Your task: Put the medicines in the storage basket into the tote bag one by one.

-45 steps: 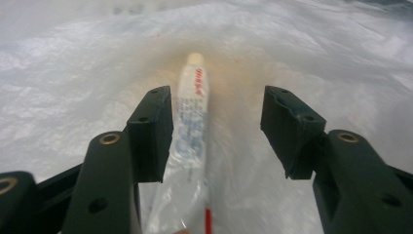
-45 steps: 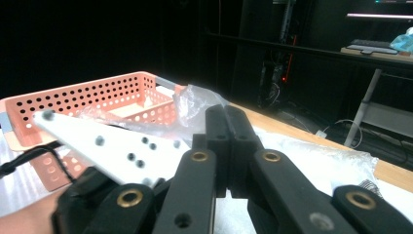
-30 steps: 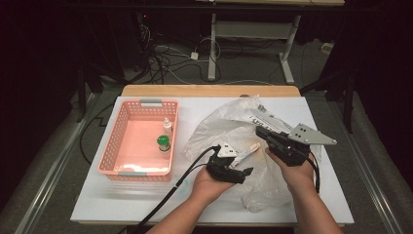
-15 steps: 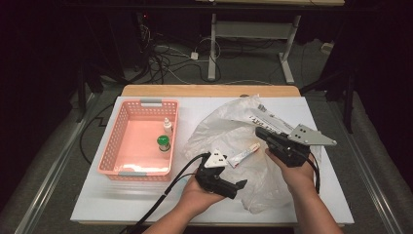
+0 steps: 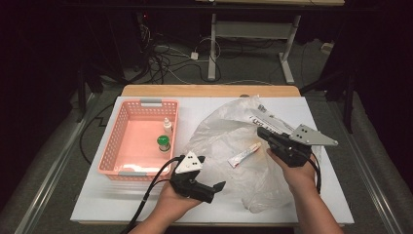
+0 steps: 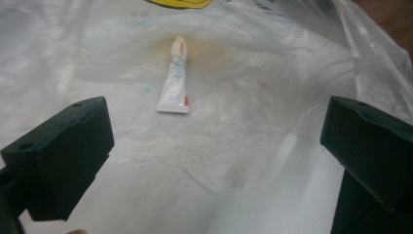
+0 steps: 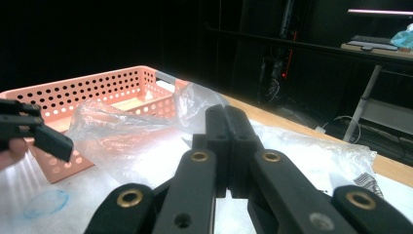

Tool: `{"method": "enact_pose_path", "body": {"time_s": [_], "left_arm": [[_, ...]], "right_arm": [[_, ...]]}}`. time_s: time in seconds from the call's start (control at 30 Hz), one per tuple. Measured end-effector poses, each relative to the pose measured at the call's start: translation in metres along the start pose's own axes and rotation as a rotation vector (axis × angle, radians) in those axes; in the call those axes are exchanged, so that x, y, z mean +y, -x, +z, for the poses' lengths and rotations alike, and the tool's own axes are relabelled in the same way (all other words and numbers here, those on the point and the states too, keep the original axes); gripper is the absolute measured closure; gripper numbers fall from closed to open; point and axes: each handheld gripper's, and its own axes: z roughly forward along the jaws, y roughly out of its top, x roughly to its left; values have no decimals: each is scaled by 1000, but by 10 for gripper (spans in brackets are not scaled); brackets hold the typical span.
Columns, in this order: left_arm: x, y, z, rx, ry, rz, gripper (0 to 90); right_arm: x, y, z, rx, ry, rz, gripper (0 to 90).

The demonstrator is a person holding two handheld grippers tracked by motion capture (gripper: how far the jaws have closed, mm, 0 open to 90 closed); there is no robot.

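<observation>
A small white tube [image 5: 243, 155] [image 6: 175, 78] lies flat at the crumpled clear plastic bag [image 5: 229, 141]; whether it is inside the film or on top of it I cannot tell. My left gripper [image 5: 214, 189] [image 6: 214, 146] is near the table's front edge, a hand's width short of the tube. Its jaws have just been opening and now stand wide apart with nothing between them. My right gripper [image 5: 264, 132] [image 7: 227, 122] rests over the bag's right side with its jaws shut. Film rises right at its tips; I cannot tell whether any is pinched.
A pink perforated basket [image 5: 127, 146] [image 7: 97, 87] stands at the left with a green-capped jar [image 5: 163, 143] and a small white bottle [image 5: 167, 126] inside. A printed label [image 5: 265, 122] lies under the bag's far side. The white table [image 5: 112, 204] has bare room at the front left.
My left gripper has drawn back from the tube toward the near edge and its jaws have widened; the tube stays on the bag. The right gripper has not moved.
</observation>
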Motion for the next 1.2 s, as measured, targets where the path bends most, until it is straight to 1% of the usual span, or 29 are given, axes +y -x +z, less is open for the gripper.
{"method": "enact_pose_path", "body": {"time_s": [0.07, 0.2, 0.27, 0.37, 0.43, 0.6, 0.73, 0.83, 0.9, 0.93, 1.0, 1.13, 1.2], "left_arm": [[-3, -4, -7, 22, 2, 1, 0], [-9, -13, -16, 55, 12, -17, 0], [-12, -18, -20, 65, 15, -29, 0], [-16, -23, -25, 87, 6, -32, 0], [-18, -26, -30, 98, 11, -46, 0], [-18, -36, -43, 141, 30, -76, 0], [-19, -45, -52, 192, 26, -79, 0], [-21, -55, -59, 230, 13, -91, 0], [-24, -62, -65, 257, 6, -108, 0], [-25, -66, -67, 261, 10, -117, 0], [-28, -72, -72, 285, 8, -133, 0], [-33, -85, -82, 306, 27, -183, 0], [-35, -90, -87, 324, 29, -195, 0]], "right_arm": [[0, 0, 0, -1, 0, 0, 900], [-1, 0, 0, -1, -1, 1, 900], [-1, 0, 0, 1, -1, 1, 900], [-1, 1, 0, 2, 1, 2, 900], [-1, 1, -1, 2, 1, 3, 900], [-1, 2, -2, 0, 2, 5, 900], [-1, 2, -2, 3, 4, 7, 900], [-1, 2, -2, 5, 5, 8, 900], [-1, 2, -3, 4, 7, 10, 900], [-1, 3, -3, 3, 7, 11, 900], [-1, 3, -3, 2, 8, 12, 900], [-2, 4, -3, 1, 6, 16, 900], [-2, 4, -3, 2, 6, 15, 900]]}}
